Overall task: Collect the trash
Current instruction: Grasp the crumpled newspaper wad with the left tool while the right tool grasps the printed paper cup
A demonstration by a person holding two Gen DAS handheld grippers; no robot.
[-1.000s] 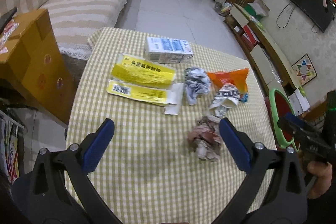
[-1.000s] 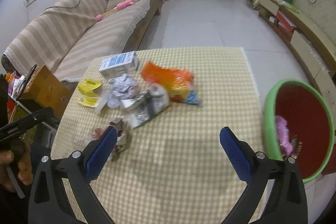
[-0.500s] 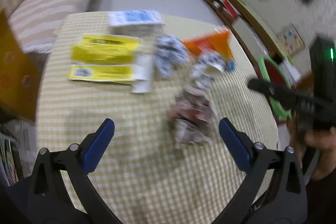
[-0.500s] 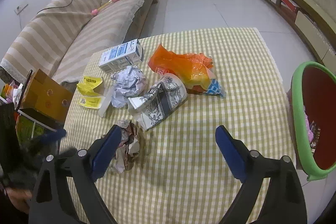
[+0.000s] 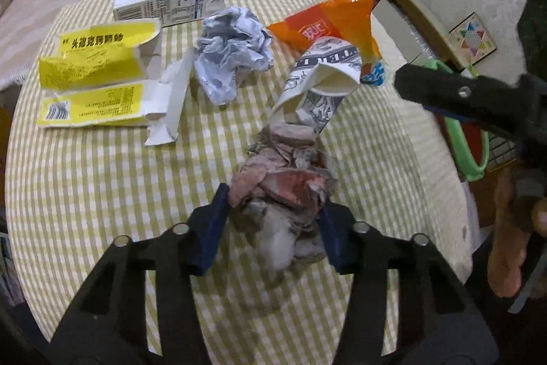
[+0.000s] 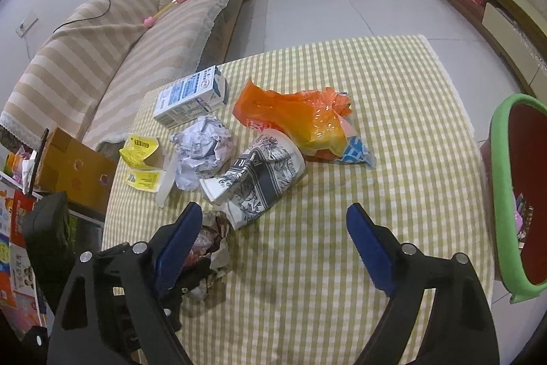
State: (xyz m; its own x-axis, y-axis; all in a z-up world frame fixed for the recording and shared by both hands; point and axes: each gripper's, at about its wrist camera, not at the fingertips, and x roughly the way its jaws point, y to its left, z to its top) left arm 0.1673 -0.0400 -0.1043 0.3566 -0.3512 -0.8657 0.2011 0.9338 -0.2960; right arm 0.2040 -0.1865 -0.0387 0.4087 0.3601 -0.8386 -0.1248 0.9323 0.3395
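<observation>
While most of the trash lies uncollected, one piece is being taken.

Stage: early, by my reading; the green bin (image 6: 497, 159) beside the table (image 6: 393, 228) already holds a few pink and dark scraps, though its bottom is cut off by the frame edge.

Left gripper (image 5: 273, 224): its blue fingers (image 5: 212, 228) are closing on the brownish crumpled wad (image 5: 280, 190) at the near side of the table, pads pressed against both flanks. Whether the wad has left the cloth I cannot tell.

Right gripper (image 6: 273, 248): fingers wide apart and closing slightly, nothing between them, above the checked cloth just short of the printed paper cup (image 6: 259, 177).

Left to collect: the cup, lying crushed on its side; the white crumpled paper ball (image 6: 201, 153); the orange plastic bag (image 6: 301, 122); the blue-and-white carton (image 6: 189, 96); the torn yellow box (image 5: 95, 77) with its loose flap.

Hidden or unclear: in the right wrist view the left gripper covers most of the wad. The wad's lower part is blurred in the left wrist view. How full the bin is cannot be judged.
</observation>
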